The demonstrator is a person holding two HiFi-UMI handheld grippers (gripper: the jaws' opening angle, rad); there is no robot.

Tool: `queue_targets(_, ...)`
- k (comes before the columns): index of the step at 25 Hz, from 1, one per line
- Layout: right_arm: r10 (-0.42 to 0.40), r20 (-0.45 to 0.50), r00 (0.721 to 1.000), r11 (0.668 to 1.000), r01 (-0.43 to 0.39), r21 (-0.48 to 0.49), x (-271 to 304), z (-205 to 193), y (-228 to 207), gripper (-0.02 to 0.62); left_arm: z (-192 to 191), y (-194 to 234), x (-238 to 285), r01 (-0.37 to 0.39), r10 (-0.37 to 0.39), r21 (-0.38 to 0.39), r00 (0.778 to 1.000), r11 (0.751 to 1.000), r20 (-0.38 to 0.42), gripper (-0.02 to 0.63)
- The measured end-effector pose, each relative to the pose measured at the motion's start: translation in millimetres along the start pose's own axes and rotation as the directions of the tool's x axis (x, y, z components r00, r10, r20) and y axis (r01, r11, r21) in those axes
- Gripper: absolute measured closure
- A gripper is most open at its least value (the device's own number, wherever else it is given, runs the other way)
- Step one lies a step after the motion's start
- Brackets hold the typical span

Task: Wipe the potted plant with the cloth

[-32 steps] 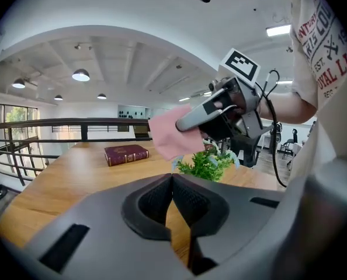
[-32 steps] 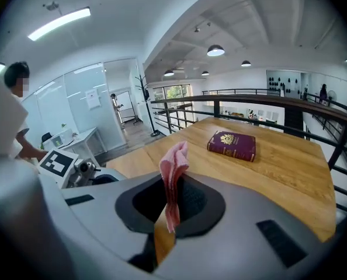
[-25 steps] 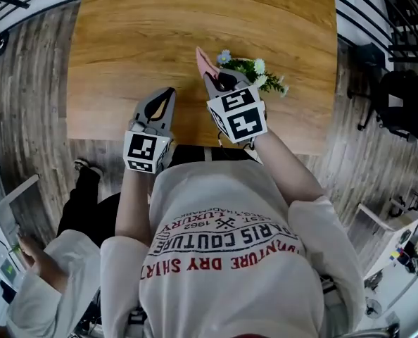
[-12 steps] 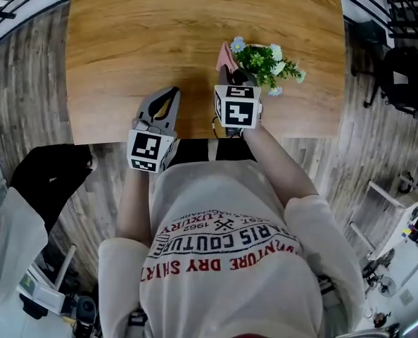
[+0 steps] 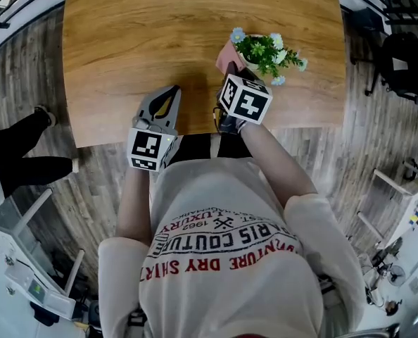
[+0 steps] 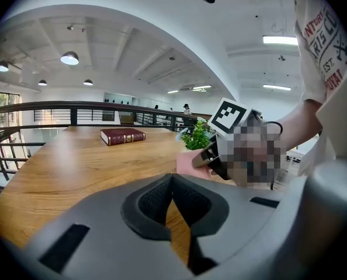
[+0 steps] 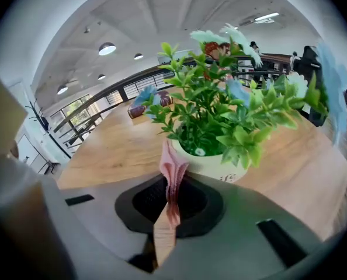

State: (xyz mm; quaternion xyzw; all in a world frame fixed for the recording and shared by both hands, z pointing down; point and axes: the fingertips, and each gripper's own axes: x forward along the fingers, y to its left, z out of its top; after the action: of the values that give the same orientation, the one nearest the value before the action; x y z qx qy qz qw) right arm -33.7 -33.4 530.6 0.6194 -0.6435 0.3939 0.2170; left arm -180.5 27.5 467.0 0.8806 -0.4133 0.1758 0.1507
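Now the right gripper (image 7: 171,206) pinches the pink cloth (image 7: 173,165) just beside the plant (image 7: 220,115) (white pot (image 7: 214,167), on the table (image 5: 124,34)); the left gripper (image 6: 172,206) is closed, empty.

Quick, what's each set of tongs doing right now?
Left tongs: closed, empty.
Right tongs: closed on the pink cloth, next to the potted plant.
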Motion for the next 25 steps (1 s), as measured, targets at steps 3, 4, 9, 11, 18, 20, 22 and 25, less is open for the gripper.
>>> queue_targets(3,-0.007,-0.008,1.000,1.000,0.007,0.022,-1.4,-6.0,-6.0,0.558,-2.1,-3.1,0.0,0.016,-0.016,0.001,1.000,1.000,-0.001,0.591)
queue_targets(4,-0.009,-0.008,1.000,1.000,0.009,0.025,-2.0,-7.1,-7.3,0.558,-3.1,-3.7,0.0,0.019,-0.019,0.001,1.000,1.000,-0.002,0.591)
queue_targets(9,-0.019,-0.004,1.000,0.999,0.019,0.040,-3.4,-10.5,-17.8,0.558,-4.9,-7.8,4.4,0.039,-0.039,0.004,0.999,0.999,-0.004,0.591)
queue_targets(11,-0.027,-0.009,1.000,0.999,0.028,0.043,-4.7,-14.8,-24.7,0.558,-5.3,-10.7,6.9,0.050,-0.050,0.006,0.999,0.999,-0.006,0.591)
queue_targets(18,-0.067,-0.041,0.997,0.997,0.068,0.022,-11.6,-32.6,-54.0,0.558,-5.4,-20.6,19.9,0.088,-0.088,0.013,0.996,0.996,0.001,0.591)
queue_targets(20,-0.083,-0.045,0.996,0.997,0.082,-0.015,-17.9,-34.7,-67.7,0.558,-1.1,-27.2,26.4,0.107,-0.107,0.010,0.994,0.994,0.013,0.591)
queue_targets(22,-0.096,-0.036,0.995,0.993,0.093,-0.069,-25.8,-34.1,-80.9,0.558,4.1,-36.3,33.4,0.142,-0.142,0.010,0.990,0.990,0.022,0.589)
queue_targets(25,-0.062,-0.012,0.998,0.977,0.058,-0.203,-39.4,-32.3,-89.1,0.558,11.2,-49.2,44.5,0.194,-0.195,0.031,0.980,0.981,0.032,0.541)
